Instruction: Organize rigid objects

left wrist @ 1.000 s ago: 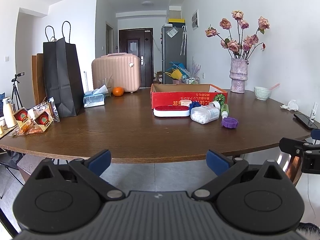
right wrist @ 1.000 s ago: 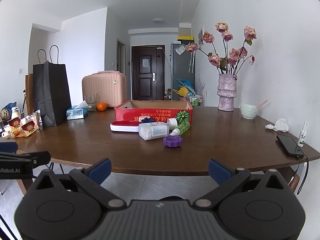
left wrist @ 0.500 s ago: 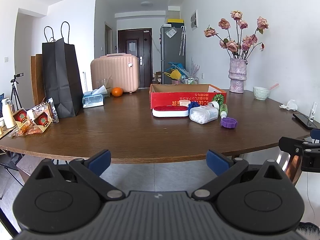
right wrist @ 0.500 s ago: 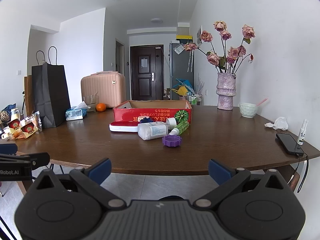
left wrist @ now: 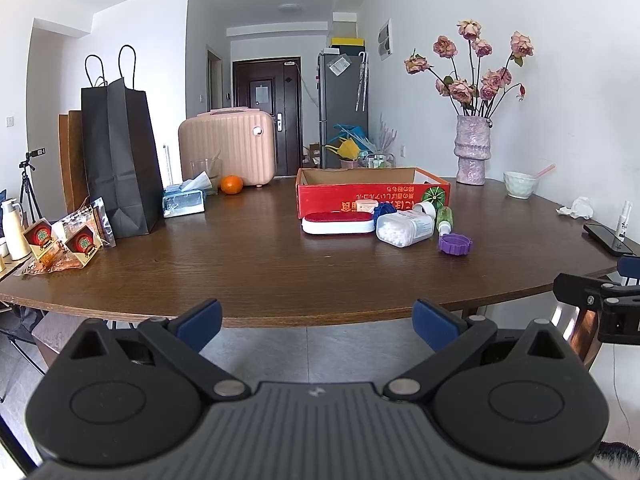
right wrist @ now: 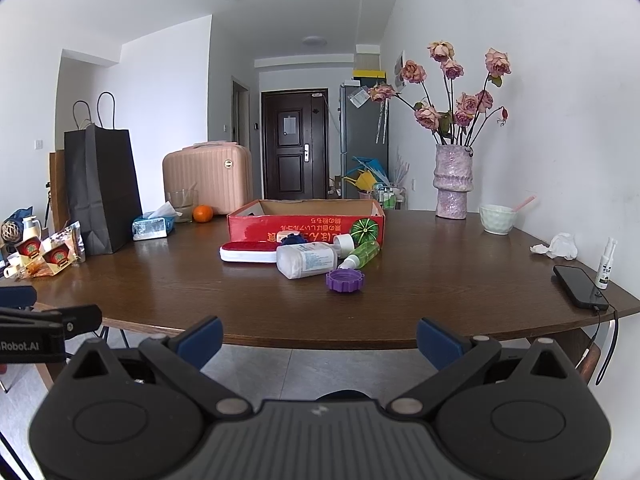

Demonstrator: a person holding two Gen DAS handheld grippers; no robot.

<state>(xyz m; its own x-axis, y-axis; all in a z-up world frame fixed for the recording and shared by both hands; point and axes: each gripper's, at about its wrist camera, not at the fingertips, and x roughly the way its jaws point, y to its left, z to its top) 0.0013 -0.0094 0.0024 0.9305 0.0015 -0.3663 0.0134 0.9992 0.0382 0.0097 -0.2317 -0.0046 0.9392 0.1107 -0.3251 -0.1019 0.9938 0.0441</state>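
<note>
Jaws of left gripper (left wrist: 316, 320) and right gripper (right wrist: 320, 338) apart, empty, short of table (right wrist: 440, 288); clutter near red box (right wrist: 306, 226)

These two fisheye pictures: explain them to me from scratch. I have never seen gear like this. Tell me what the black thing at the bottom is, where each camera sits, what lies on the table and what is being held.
There is no robot here. A person carries a two-finger tool in each hand, and a camera on each looks forward along its fingers. The black shape with blue pads is that tool: the left tool in one picture, the right tool in the other. Both are open, short of the table edge, and hold nothing.

On the table stands a red cardboard box. In front of it lie a red and white case, a clear jar of cotton swabs, a green bottle and a purple lid.
</note>
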